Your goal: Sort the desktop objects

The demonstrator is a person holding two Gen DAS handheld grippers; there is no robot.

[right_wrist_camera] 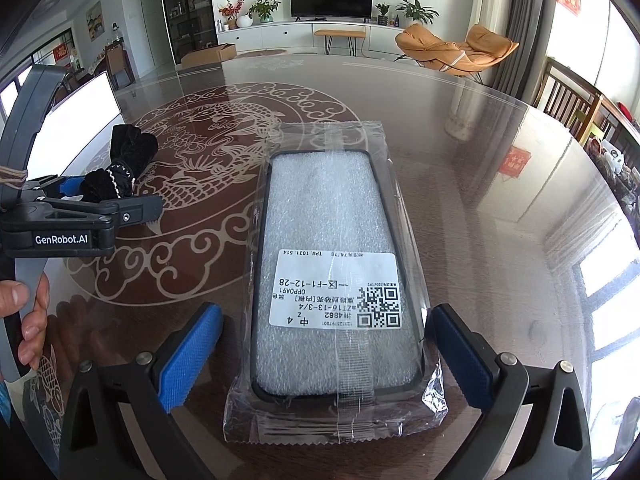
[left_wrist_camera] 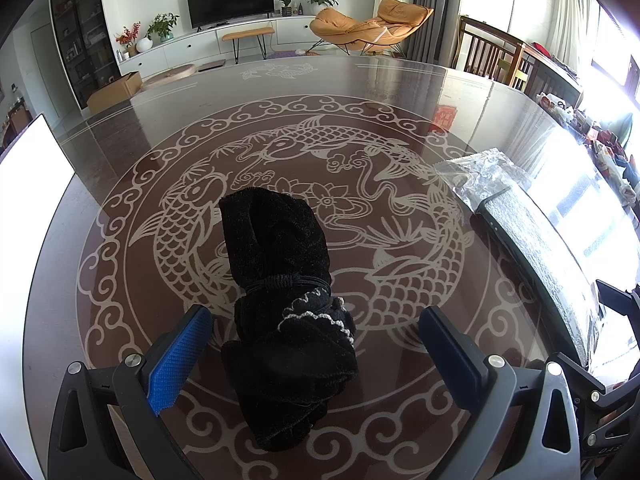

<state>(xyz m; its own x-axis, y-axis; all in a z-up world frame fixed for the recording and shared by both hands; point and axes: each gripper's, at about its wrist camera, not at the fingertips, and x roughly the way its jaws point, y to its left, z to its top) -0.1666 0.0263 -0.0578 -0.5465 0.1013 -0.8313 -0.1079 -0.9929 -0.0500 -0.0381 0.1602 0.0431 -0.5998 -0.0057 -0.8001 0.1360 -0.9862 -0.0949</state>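
Observation:
A black velvet bundle (left_wrist_camera: 280,280), tied with a black cord and trimmed with white lace, lies on the glass table (left_wrist_camera: 400,92). My left gripper (left_wrist_camera: 316,320) stands open around its near end, with both blue pads clear of the cloth. A phone case in a clear plastic bag (right_wrist_camera: 332,240) with a white label lies flat between the fingers of my right gripper (right_wrist_camera: 326,312). That gripper is open wide, and its right pad (right_wrist_camera: 452,344) is close to the bag's edge. The right wrist view also shows the bundle (right_wrist_camera: 132,152) and the left gripper (right_wrist_camera: 120,204) at the left.
The dark round table top has a pale koi pattern (left_wrist_camera: 304,152). A white sheet (left_wrist_camera: 32,168) lies at its left edge. A person's hand (right_wrist_camera: 28,308) holds the left gripper's handle. Wooden chairs (left_wrist_camera: 492,52) stand past the table's right side.

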